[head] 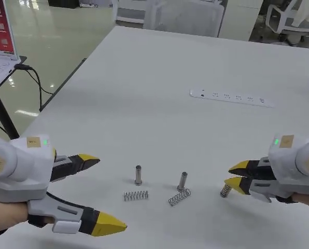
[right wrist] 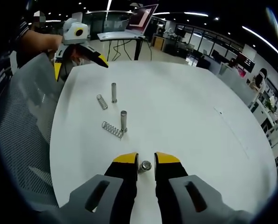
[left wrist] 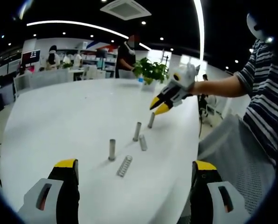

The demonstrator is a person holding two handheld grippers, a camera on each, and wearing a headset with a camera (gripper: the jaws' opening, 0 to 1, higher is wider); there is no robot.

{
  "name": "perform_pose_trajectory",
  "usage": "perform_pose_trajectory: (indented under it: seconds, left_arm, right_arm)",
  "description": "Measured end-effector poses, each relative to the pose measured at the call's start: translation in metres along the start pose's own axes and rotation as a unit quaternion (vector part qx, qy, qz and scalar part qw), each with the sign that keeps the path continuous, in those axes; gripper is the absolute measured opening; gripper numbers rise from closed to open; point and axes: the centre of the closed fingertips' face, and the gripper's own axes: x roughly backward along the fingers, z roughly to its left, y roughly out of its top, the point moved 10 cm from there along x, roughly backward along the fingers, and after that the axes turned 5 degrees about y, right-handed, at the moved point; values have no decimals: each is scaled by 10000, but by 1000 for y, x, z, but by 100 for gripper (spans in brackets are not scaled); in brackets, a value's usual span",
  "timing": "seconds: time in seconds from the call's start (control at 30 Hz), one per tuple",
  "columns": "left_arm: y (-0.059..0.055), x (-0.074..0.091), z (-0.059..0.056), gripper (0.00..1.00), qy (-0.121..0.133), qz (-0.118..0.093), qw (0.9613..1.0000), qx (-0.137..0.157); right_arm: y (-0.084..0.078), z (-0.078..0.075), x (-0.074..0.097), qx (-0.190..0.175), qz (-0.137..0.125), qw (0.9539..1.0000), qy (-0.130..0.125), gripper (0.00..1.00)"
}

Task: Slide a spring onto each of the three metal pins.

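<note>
Okay, right tool (head: 233, 176): jaws a narrow gap apart, tips either side of the sprung pin (right wrist: 145, 166); can't tell if they touch it. Left tool (head: 108, 193): jaws spread wide, holding nothing, over the near-left of the white surface (head: 159, 67). Between the tools stand the left pin (head: 138, 175) and middle pin (head: 182, 181), both bare and upright. The left spring (head: 136, 195) and middle spring (head: 179, 197) lie loose just in front of them. A power strip (head: 232, 97) lies farther back.
</note>
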Motion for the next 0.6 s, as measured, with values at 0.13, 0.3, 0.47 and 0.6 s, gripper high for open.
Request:
perform_pose_trajectory:
  seconds: [0.13, 0.3, 0.47, 0.6]
  left_arm:
    - [0, 0, 0, 98, -3, 12, 10000, -10]
    - [0, 0, 0, 98, -5, 13, 10000, -11]
    - [-1, 1, 0, 98, 7, 16, 10000, -13]
    - [-2, 1, 0, 98, 2, 30, 10000, -8]
  right_arm:
    - [7, 2, 3, 116, -65, 9999, 2, 11]
    - [19, 7, 4, 398, -91, 9992, 53, 11]
    - [32, 15, 2, 719, -104, 9971, 229, 10]
    - [42, 25, -2, 1100, -56, 9928, 462, 10]
